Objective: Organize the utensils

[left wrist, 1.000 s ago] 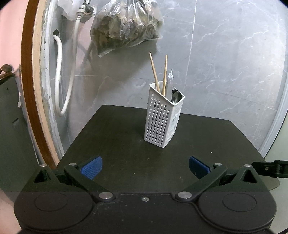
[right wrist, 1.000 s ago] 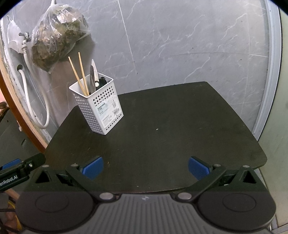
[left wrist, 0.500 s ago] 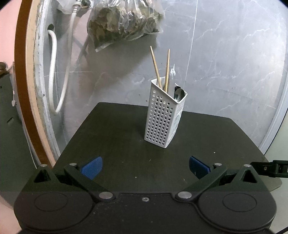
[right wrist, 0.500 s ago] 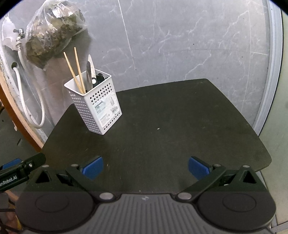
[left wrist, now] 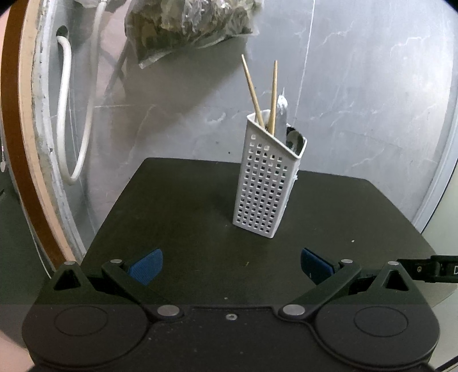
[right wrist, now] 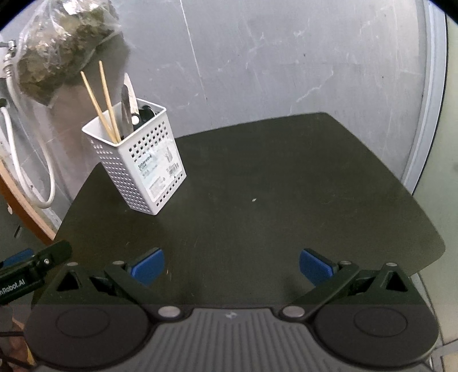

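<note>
A white perforated utensil holder (left wrist: 267,183) (right wrist: 137,168) stands upright on the dark table (left wrist: 177,217) (right wrist: 286,186). Two wooden chopsticks (left wrist: 259,97) (right wrist: 103,103), a knife blade (right wrist: 126,106) (left wrist: 281,114) and a dark utensil (left wrist: 293,140) stick out of it. My left gripper (left wrist: 232,264) hovers open near the table's front edge, holder straight ahead, nothing between its blue pads (left wrist: 146,266). Farther right, my right gripper (right wrist: 232,264) is open too and empty, with the holder ahead to its left.
A grey marble wall (right wrist: 286,57) backs the table. A clear bag of dark material (left wrist: 189,23) (right wrist: 63,48) hangs above the holder, beside a white hose (left wrist: 65,114) (right wrist: 17,160) and a wooden frame (left wrist: 20,143). The other gripper's tip (left wrist: 429,269) (right wrist: 34,263) shows at each view's edge.
Both grippers have drifted a little lower and closer, so the holder sits higher and larger in each view. Nothing on the table moved; both stay open.
</note>
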Tool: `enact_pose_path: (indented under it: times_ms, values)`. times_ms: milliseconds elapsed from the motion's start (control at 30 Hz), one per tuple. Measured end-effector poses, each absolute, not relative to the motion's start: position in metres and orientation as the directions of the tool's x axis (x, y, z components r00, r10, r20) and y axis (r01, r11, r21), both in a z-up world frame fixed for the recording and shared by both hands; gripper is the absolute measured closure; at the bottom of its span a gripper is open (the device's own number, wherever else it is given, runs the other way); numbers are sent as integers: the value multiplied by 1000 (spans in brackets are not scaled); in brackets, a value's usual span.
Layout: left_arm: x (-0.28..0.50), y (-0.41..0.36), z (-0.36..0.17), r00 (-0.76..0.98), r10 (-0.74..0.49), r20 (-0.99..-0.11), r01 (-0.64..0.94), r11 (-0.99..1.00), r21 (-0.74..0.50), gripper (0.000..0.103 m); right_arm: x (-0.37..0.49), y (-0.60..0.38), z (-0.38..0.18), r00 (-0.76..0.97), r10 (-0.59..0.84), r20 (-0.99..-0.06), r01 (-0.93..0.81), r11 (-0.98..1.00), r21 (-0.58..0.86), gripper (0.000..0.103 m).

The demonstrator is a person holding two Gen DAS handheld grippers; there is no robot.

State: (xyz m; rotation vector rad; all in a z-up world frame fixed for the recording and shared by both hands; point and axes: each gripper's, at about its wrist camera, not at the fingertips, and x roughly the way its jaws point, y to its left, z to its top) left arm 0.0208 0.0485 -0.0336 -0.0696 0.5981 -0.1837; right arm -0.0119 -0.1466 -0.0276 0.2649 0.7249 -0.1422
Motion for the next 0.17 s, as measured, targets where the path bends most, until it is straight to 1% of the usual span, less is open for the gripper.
enact_pose_path:
  times_ms: [167]
  values:
    - [39, 49, -39, 799, -165, -577, 122, 986, -113, 1, 16, -150, -34, 723, -7, -691, 188, 964, 187, 0]
